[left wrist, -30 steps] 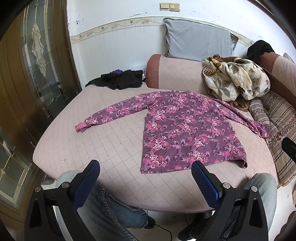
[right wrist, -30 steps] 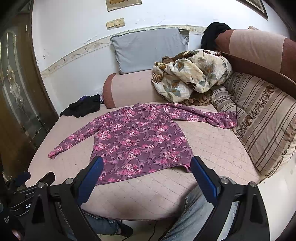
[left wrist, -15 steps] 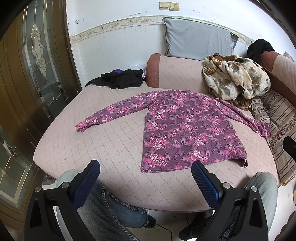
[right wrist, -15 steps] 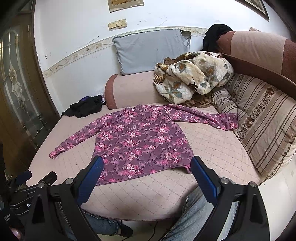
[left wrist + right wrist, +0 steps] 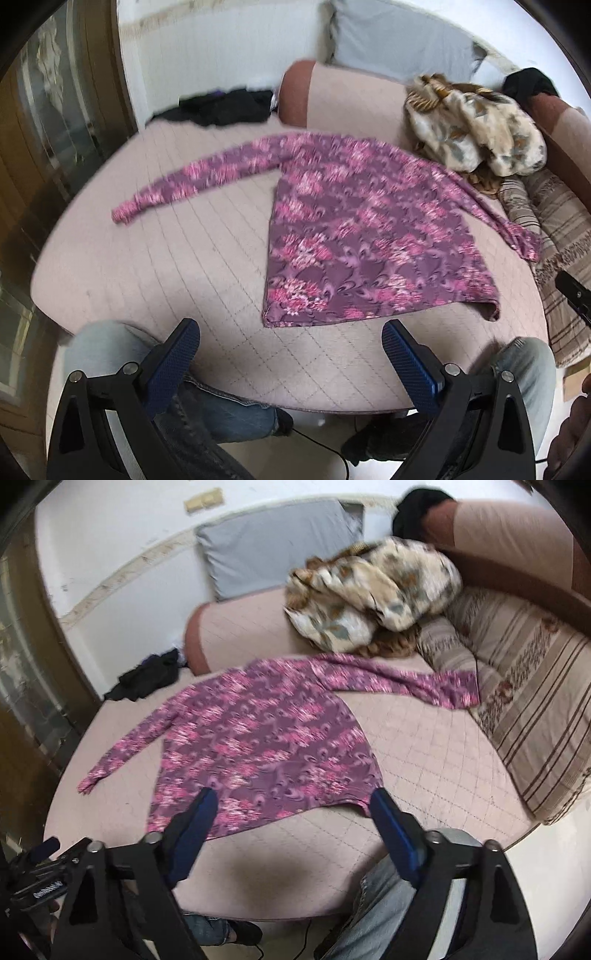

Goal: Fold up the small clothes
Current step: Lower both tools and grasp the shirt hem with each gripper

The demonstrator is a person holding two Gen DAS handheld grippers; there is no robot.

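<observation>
Purple floral long-sleeved knit top (image 5: 369,236) lies flat on pink quilted bed (image 5: 184,266). Left gripper (image 5: 291,354) wide open, empty; right gripper (image 5: 291,812) closing w/ nothing between. Fabric prob. thin, limp; grab hem corners.

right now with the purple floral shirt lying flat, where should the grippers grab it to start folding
Grip the purple floral shirt at its two hem corners, coming from the near edge. It lies flat with the hem nearest the grippers. Right gripper, jaws closing, empty; left gripper open.
</observation>
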